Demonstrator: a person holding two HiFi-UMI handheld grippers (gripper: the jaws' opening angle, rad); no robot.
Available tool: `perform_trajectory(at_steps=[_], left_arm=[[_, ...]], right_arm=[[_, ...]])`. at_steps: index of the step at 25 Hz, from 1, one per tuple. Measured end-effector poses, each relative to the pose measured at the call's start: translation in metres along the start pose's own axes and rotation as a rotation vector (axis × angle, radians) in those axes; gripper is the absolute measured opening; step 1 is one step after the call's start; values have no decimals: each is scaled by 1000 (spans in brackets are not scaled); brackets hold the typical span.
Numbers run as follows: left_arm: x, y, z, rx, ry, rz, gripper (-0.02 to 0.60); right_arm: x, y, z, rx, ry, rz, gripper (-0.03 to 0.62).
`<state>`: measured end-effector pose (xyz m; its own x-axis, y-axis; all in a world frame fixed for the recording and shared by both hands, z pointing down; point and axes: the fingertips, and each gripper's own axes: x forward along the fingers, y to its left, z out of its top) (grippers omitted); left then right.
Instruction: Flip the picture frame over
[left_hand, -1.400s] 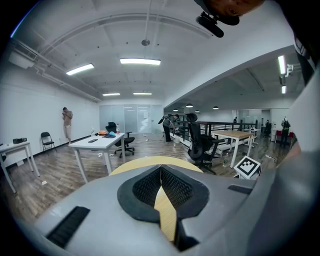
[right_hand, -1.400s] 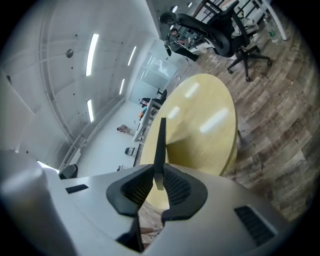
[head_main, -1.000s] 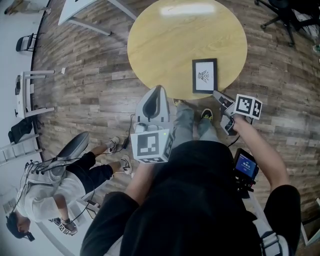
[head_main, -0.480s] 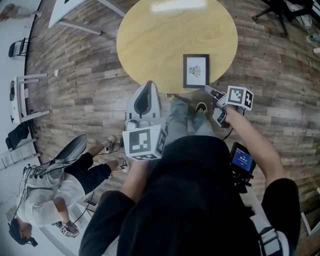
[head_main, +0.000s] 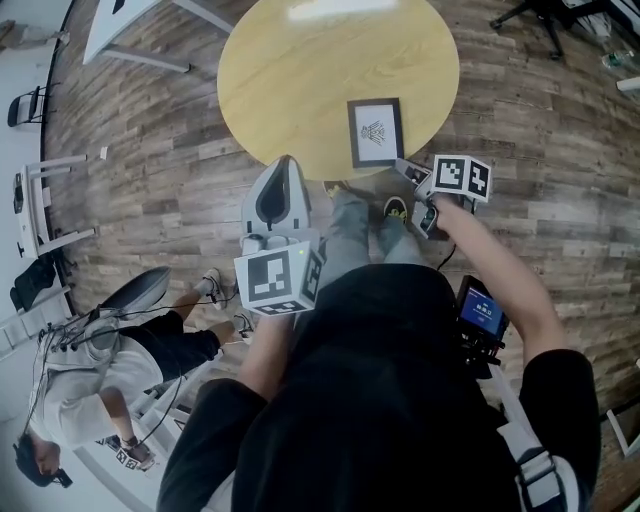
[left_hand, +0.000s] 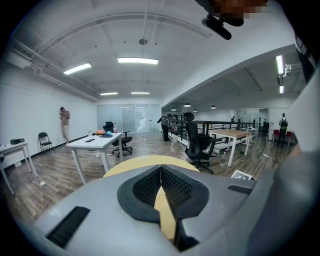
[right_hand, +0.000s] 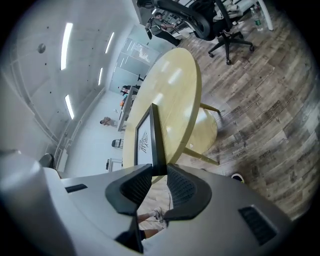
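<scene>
The picture frame (head_main: 375, 131), black-edged with a white print facing up, lies flat on the round yellow table (head_main: 300, 70) near its near edge. My right gripper (head_main: 408, 172) is at the frame's near right corner. In the right gripper view the frame's (right_hand: 145, 137) black edge stands between the tips of the right gripper (right_hand: 159, 170). Those jaws have just been opening and stand slightly apart. My left gripper (head_main: 284, 165) hovers at the table's near edge, left of the frame. Its tips meet in the left gripper view (left_hand: 161, 170), with nothing held.
My legs and shoes (head_main: 395, 208) are under the table's near edge. A person (head_main: 100, 390) sits on the floor at lower left. A white table (head_main: 130, 30) stands at far left and an office chair (head_main: 540, 20) at far right. Wooden floor surrounds the table.
The head view has drifted, so table and frame sit higher and further left in the picture. My right gripper has dropped a little at the frame's near right corner. The left gripper has kept its place.
</scene>
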<state>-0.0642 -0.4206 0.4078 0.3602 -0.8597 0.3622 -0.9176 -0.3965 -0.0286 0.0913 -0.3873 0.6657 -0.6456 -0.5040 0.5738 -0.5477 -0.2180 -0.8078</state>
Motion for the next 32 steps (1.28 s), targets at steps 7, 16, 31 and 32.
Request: perform_trajectory(at_steps=[7, 16, 31, 32], left_arm=[[5, -8, 3, 12, -4, -18, 23], [-2, -5, 2, 16, -9, -15, 23], [0, -20, 53, 3, -132, -70, 23], [-2, -22, 60, 0, -145, -73, 23]], right_arm=[[-2, 3, 3, -179, 28, -127, 99], [-10, 4, 0, -332, 86, -217, 190], [-103, 118, 79, -886, -173, -319, 239], [-114, 135, 85, -929, -224, -310, 238]])
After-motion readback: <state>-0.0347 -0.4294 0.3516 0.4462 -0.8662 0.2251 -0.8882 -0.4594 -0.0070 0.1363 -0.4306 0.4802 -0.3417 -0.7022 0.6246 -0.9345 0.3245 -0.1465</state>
